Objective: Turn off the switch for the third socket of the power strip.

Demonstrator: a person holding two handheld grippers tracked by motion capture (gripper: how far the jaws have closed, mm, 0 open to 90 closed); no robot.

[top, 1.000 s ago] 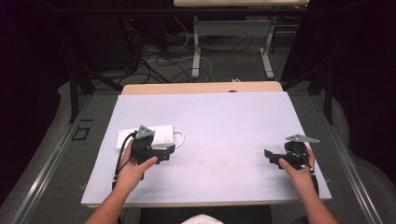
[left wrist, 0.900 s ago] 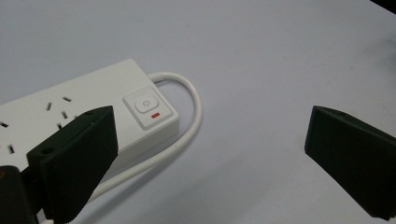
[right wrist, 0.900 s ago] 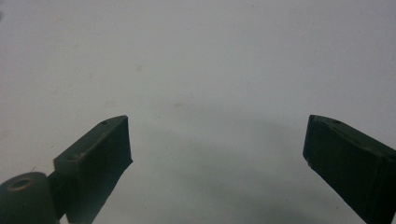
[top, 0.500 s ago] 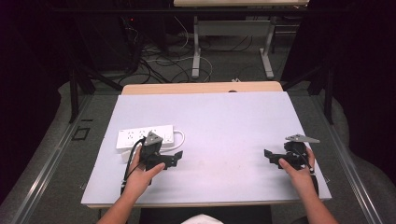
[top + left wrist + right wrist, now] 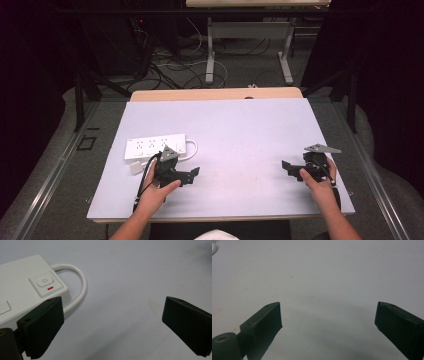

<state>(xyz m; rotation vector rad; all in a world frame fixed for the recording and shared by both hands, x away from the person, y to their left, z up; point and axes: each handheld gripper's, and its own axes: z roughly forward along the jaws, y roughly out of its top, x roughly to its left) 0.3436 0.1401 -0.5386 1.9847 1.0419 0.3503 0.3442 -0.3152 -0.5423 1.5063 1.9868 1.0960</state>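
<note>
A white power strip (image 5: 155,146) lies flat on the left part of the grey table top (image 5: 235,130). In the left gripper view its end (image 5: 25,292) has a power button (image 5: 44,281) with a small red mark, and a white cable (image 5: 81,287) loops out of it. My left gripper (image 5: 194,175) sits just in front of the strip, pointing right, and its jaws (image 5: 112,325) stand wide open with nothing between them. My right gripper (image 5: 286,167) rests at the right side of the table, also open (image 5: 328,325), over bare surface.
A white plug (image 5: 135,168) lies by the left hand, near the strip. A wooden board edge (image 5: 215,94) shows behind the grey top. Table legs and loose cables (image 5: 200,65) are on the floor beyond.
My left gripper has drawn back from over the power strip toward the near edge and slightly right. The strip is now uncovered. The right gripper has not moved.
</note>
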